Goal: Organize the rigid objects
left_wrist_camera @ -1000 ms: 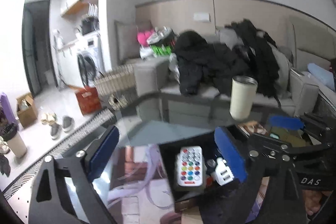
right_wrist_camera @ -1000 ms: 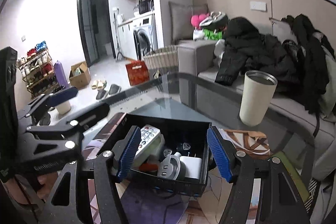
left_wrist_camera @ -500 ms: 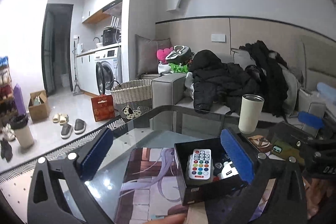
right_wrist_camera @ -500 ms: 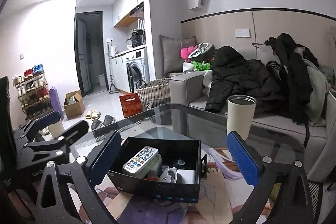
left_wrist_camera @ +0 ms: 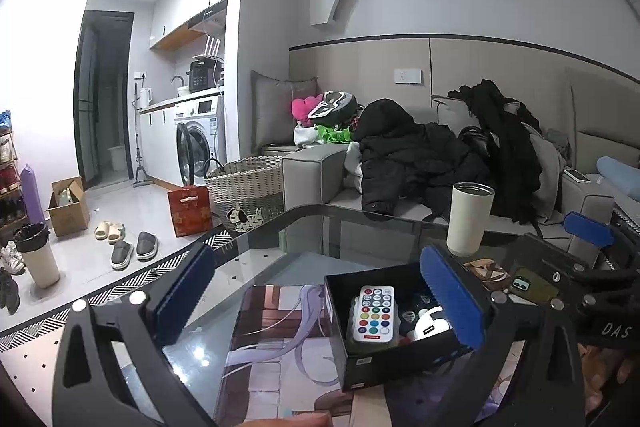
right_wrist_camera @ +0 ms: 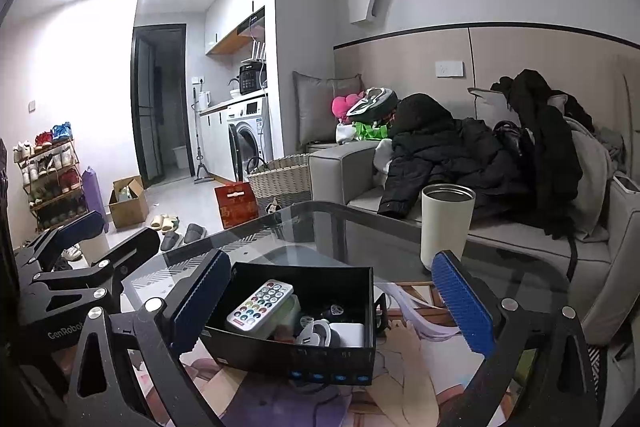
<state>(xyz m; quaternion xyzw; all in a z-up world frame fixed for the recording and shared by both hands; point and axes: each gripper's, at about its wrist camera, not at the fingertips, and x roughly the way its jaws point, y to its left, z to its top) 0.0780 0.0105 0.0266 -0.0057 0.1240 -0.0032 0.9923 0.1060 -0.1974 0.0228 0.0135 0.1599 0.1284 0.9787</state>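
A grey sofa [right_wrist_camera: 500, 227] heaped with black jackets [right_wrist_camera: 452, 155] runs behind the glass tabletop [right_wrist_camera: 360, 227], whose smooth clear surface carries a printed mat [left_wrist_camera: 272, 347] with a pale-haired figure on it.

On that mat stands the black box [right_wrist_camera: 304, 355], rectangular, open-topped, with matte card-like walls. The left gripper [left_wrist_camera: 316, 301] is held level and low over the tabletop, pointing toward the sofa; its jaws are spread wide and hold nothing. Its right blue ribbed pad overlaps the box's right side in the left wrist view, though whether it touches cannot be told, and its left pad hangs over bare glass well left of the box. The right gripper [right_wrist_camera: 332, 297] is likewise level and forward-pointing, jaws spread wide and gripping nothing, with the box lying between them nearer the left pad, which sits just beside the box's left wall.

A cream cylindrical tumbler [right_wrist_camera: 446, 221] with a dark metal rim stands upright on the glass beyond the box, well apart from it.

Inside the box, a flat white remote [right_wrist_camera: 260, 305] with rows of coloured round buttons rests tilted on top of the other contents, beside a rounded white charger [right_wrist_camera: 348, 333] and a small grey-and-white adapter [right_wrist_camera: 316, 335].
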